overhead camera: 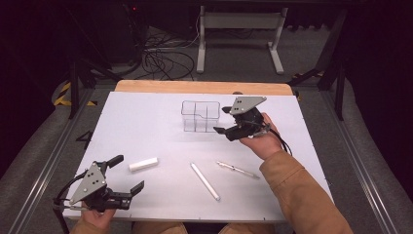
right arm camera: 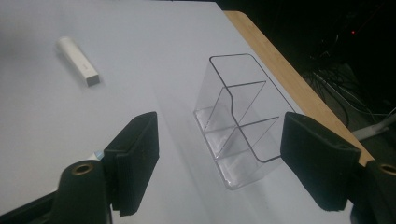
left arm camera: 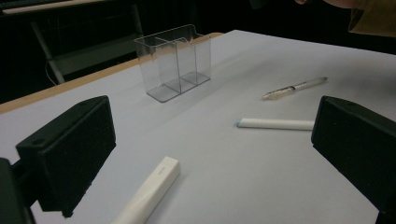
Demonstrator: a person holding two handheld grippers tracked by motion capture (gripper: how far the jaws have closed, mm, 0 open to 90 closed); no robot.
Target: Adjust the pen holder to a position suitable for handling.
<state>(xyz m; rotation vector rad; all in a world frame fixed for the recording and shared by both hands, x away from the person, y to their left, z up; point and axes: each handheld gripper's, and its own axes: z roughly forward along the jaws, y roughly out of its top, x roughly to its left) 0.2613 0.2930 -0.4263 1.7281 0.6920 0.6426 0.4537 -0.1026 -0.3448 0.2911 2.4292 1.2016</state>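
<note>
High view: my right gripper [overhead camera: 225, 120] hovers just beside the clear plastic organizer [overhead camera: 200, 116], at its three o'clock side, jaws spread wide and holding nothing. The organizer stands upright on the white table [overhead camera: 146, 122], toward twelve o'clock from the table's middle, with its compartments bare. In the right gripper view the organizer [right arm camera: 238, 126] sits between my two black jaws and a little beyond them, touching neither.

My left gripper [overhead camera: 125, 176] waits at about seven o'clock on the table, released too, jaws wide apart. Just past it lies a short white stick [overhead camera: 143, 164]; in the left gripper view that stick [left arm camera: 152, 189] lies between the jaws. Toward five o'clock rest a long white marker [overhead camera: 205, 181] and a clear pen [overhead camera: 237, 169], near each other but apart.
</note>
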